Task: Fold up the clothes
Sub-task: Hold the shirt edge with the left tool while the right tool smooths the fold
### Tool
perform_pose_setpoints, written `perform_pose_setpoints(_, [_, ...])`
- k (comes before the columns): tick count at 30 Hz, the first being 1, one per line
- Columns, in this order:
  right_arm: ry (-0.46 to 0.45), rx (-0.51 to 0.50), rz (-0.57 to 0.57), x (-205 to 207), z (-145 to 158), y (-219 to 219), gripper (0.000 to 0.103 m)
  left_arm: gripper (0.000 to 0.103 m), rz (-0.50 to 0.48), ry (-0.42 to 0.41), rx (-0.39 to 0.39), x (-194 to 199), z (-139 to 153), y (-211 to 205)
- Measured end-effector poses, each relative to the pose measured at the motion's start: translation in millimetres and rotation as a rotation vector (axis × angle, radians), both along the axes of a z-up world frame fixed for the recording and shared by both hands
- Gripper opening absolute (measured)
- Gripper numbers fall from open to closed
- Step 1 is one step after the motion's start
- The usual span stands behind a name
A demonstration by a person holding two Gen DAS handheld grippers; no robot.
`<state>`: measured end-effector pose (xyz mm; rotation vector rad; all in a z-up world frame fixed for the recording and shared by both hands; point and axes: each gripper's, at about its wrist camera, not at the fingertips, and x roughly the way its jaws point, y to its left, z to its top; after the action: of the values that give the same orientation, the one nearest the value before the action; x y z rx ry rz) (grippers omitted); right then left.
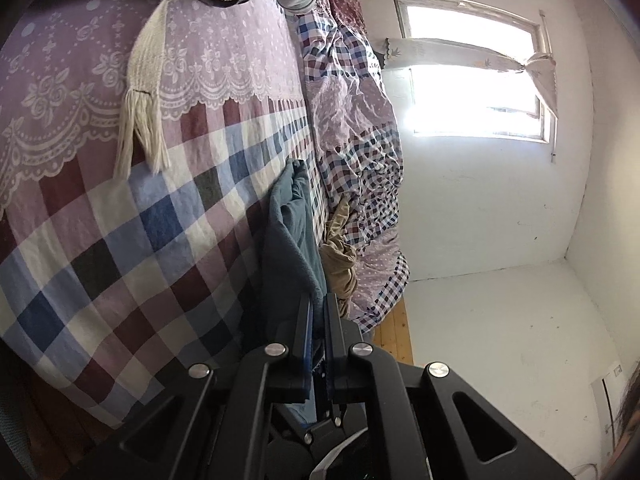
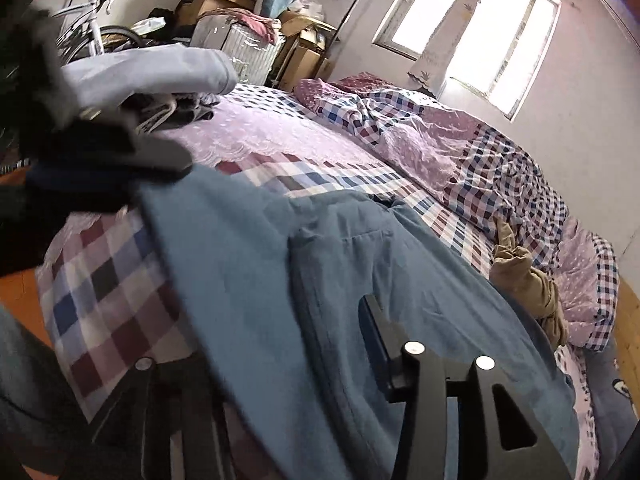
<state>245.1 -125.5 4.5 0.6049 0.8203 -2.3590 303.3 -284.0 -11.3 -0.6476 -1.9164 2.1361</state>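
Blue-grey garment (image 2: 256,280) spread over checked bedspread (image 2: 104,280), tan clothing (image 2: 524,280) bunched beside it. Left gripper (image 1: 318,308) pinching garment's edge. Right gripper (image 2: 280,332) spread apart, straddling the cloth without pressing.

left gripper (image 1: 319,300) pinching teal garment (image 1: 290,232), checked bedspread (image 1: 132,240)

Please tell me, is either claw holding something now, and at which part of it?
The left claw is shut on the blue garment, pinching its near edge. The right claw is open over the same cloth and grips nothing.
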Motion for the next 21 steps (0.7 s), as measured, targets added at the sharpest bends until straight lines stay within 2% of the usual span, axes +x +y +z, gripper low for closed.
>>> perform_pose_setpoints(2, [-0.014, 0.005, -0.013, -6, -1, -4, 0.039, 0.003, 0.000, 0.000, 0.004, 0, 0, -1])
perform_pose_setpoints(3, [-0.021, 0.008, -0.019, -9, -2, -5, 0.030, 0.003, 0.000, 0.000, 0.007, 0, -1, -1])
perform_pose_setpoints(4, [-0.029, 0.008, -0.029, -12, -3, -6, 0.025, 0.003, -0.004, 0.003, 0.011, -1, -1, -1])
perform_pose_setpoints(6, [-0.044, 0.002, -0.047, -18, -3, -6, 0.024, 0.003, -0.010, 0.004, 0.009, -2, 0, 0])
perform_pose_setpoints(7, [-0.047, 0.002, -0.048, -20, -4, -7, 0.015, 0.003, -0.011, 0.004, 0.006, -2, 0, 0])
perform_pose_setpoints(9, [-0.048, 0.008, -0.044, -20, -4, -9, 0.006, 0.003, -0.009, -0.002, 0.007, -2, 0, -1])
perform_pose_setpoints(13, [-0.056, -0.006, -0.028, -18, -1, -8, 0.004, 0.003, -0.007, -0.021, 0.014, -3, -4, -5])
perform_pose_setpoints(18, [-0.054, -0.047, 0.015, -14, 19, 1, 0.003, 0.003, -0.016, -0.066, -0.006, -4, -6, -10])
perform_pose_setpoints(20, [-0.048, -0.062, 0.025, -12, 30, 6, 0.003, 0.007, -0.020, -0.076, -0.010, -4, -6, -12])
perform_pose_setpoints(21, [-0.048, -0.070, 0.028, -10, 36, 9, 0.003, 0.017, -0.021, -0.081, -0.012, -5, -5, -12])
